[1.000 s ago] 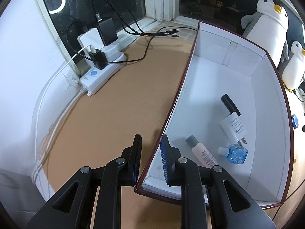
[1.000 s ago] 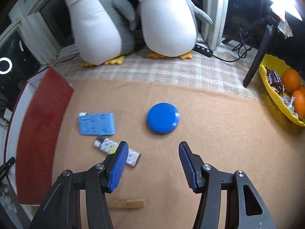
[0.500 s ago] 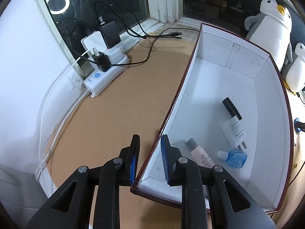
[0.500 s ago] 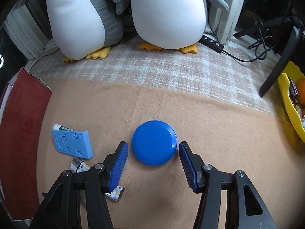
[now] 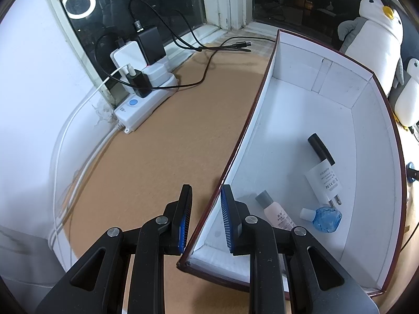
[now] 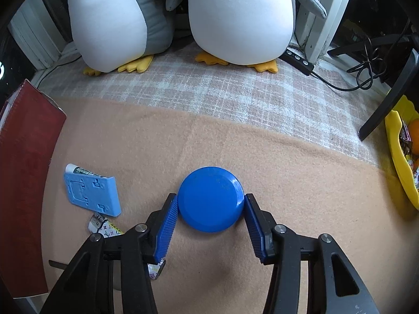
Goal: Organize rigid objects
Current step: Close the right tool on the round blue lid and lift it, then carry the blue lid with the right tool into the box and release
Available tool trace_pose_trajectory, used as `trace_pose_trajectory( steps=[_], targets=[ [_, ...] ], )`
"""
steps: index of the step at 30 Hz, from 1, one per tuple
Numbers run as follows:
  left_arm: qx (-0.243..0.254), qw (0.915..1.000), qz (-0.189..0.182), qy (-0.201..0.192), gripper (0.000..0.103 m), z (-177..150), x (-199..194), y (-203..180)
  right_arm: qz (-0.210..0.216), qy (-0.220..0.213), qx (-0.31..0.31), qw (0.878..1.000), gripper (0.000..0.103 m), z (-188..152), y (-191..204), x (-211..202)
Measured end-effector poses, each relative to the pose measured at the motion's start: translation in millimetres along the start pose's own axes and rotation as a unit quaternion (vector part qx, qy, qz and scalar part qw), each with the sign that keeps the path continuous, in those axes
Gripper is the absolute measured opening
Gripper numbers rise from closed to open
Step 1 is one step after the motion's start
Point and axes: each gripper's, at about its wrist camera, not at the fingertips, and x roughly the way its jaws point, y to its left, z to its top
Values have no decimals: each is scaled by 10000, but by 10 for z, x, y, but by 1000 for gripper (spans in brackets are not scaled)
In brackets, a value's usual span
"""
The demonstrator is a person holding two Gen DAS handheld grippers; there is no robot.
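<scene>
My left gripper [image 5: 204, 198] straddles the near left wall of the white box with a dark red outside [image 5: 371, 120]; its jaws stand a little apart on either side of the wall. In the box lie a white plug adapter [image 5: 323, 180], a small pink bottle [image 5: 276, 213] and a blue dropper bottle [image 5: 324, 216]. My right gripper [image 6: 210, 200] is open around the blue round lid [image 6: 210, 198] on the tan cloth, one finger at each side of it. A light blue flat piece [image 6: 91, 196] and a patterned tube [image 6: 104, 229] lie to its left.
The box's red side [image 6: 23, 178] stands at the left in the right wrist view. Two plush penguins [image 6: 235, 18] sit behind the lid. A yellow tray with oranges [image 6: 403, 157] is at the right. A power strip with chargers and cables [image 5: 141, 91] lies left of the box.
My right gripper has moved forward until its fingers flank the blue lid, and they have narrowed toward it. My left gripper has stayed on the box wall.
</scene>
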Motion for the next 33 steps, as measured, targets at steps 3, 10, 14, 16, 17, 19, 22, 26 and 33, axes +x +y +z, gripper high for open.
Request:
trace_pose_trajectory(
  steps=[3,10,14,16,17,19,22,26,33],
  targets=[
    [11,10000,-31,4,21,20,31,-7,88,-94,-11,9999,46,-21,68,-128],
    [42,9999,-116,-27,23,109,98,-31,451,-496,-330,9972,46,69,430,-629],
    [55,9998,-192,-36,23,152,138,-36,726,-736,-605,9928,46,97,724,-907],
    [62,9997,-221,-52,23,158,152,-37,841,-844,-801,9896,46,121,931,-1030],
    [72,9997,-242,-60,21,159,161,-40,887,-884,-895,9881,46,147,1030,-1087],
    [94,9996,-253,-78,20,163,169,-50,974,-959,-1088,9846,46,166,1209,-1177],
    [104,9994,-307,-102,17,165,175,-57,1057,-1033,-1379,9794,46,172,1485,-1303],
    [80,9992,-383,-122,17,169,176,-40,1111,-1069,-1661,9740,46,256,1831,-1370],
    [51,9987,-481,-153,16,164,180,-21,1121,-981,-2069,9670,46,371,2360,-1265]
  ],
)
